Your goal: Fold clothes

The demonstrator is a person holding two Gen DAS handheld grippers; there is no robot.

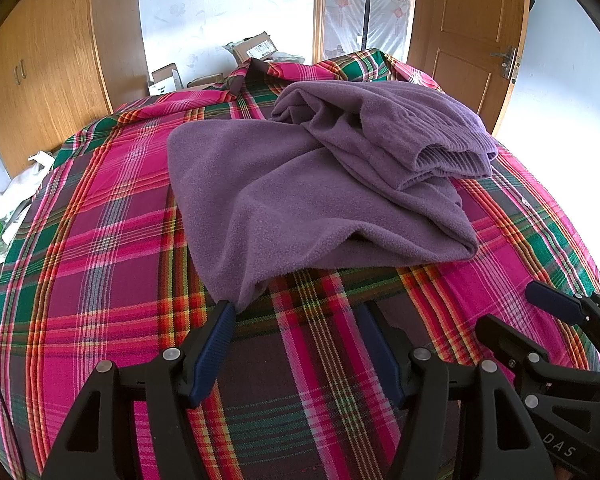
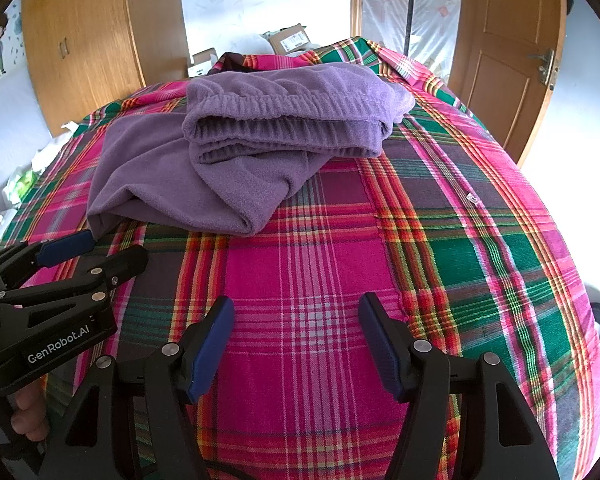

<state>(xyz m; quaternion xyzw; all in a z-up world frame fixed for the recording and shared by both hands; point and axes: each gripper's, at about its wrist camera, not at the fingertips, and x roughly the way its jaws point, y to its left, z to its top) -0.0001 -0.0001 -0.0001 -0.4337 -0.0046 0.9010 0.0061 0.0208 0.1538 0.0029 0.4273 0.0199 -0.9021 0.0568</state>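
A purple fleece garment [image 1: 300, 184] [image 2: 172, 176] with a ribbed elastic waistband [image 2: 284, 116] lies loosely bunched on a bed with a pink, green and orange plaid cover [image 1: 100, 260] [image 2: 320, 272]. My left gripper [image 1: 296, 316] [image 2: 116, 246] is open at the garment's near corner; that corner hangs against its left finger's tip [image 1: 226, 320], with nothing between the jaws. My right gripper [image 2: 296, 308] [image 1: 506, 308] is open over bare plaid, in front of the garment and not touching it.
A wooden wardrobe [image 1: 40, 80] stands at the back left and a wooden door [image 1: 468, 40] at the back right. Cardboard boxes [image 1: 256, 48] sit beyond the bed's far end. Bags and clutter [image 1: 20, 188] lie off the bed's left side. A hand [image 2: 28, 412] holds the left gripper.
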